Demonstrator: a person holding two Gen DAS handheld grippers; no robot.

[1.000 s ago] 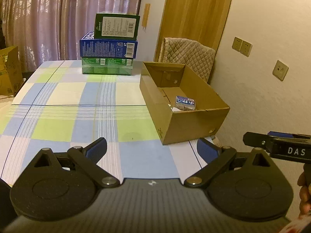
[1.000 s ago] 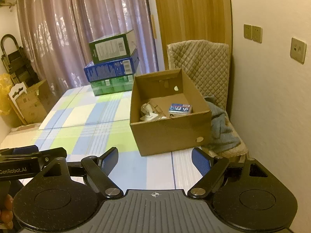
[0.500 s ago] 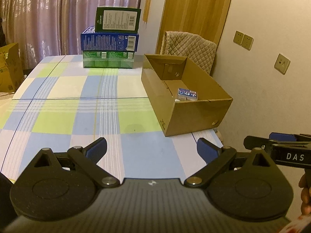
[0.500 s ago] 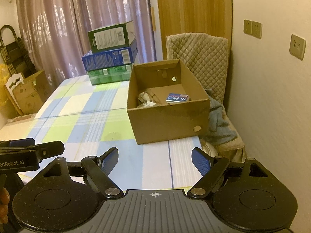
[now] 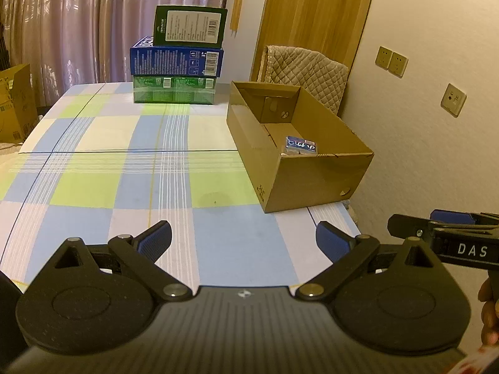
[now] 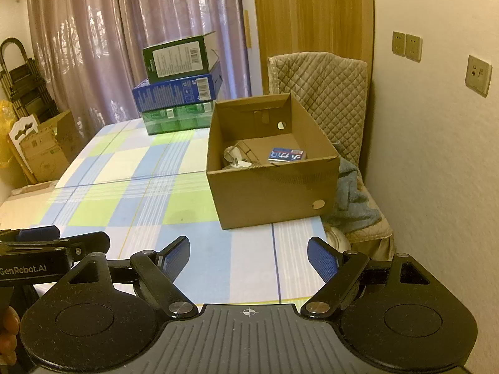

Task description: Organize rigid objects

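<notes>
Boxes: a brown box point(image 6: 274, 184) sits open on the checked bench point(image 5: 124, 168), near its right edge. Inside lie a small blue pack point(image 6: 285, 155) and a white thing point(image 6: 235, 159). At the far end of the bench, three boxes are stacked: green point(image 5: 174, 93) at the bottom, blue point(image 5: 176, 61) in the middle, dark green point(image 5: 190, 25) on top. Left tongs point(image 5: 243, 238) are spread wide and hold nothing. Right tongs point(image 6: 248, 258) are spread wide too, with nothing between them. Both are over the near end of the bench.

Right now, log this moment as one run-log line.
left gripper: open, empty | right gripper: open, empty | cardboard box: on table, holds blue packet | stacked boxes: far end
</notes>
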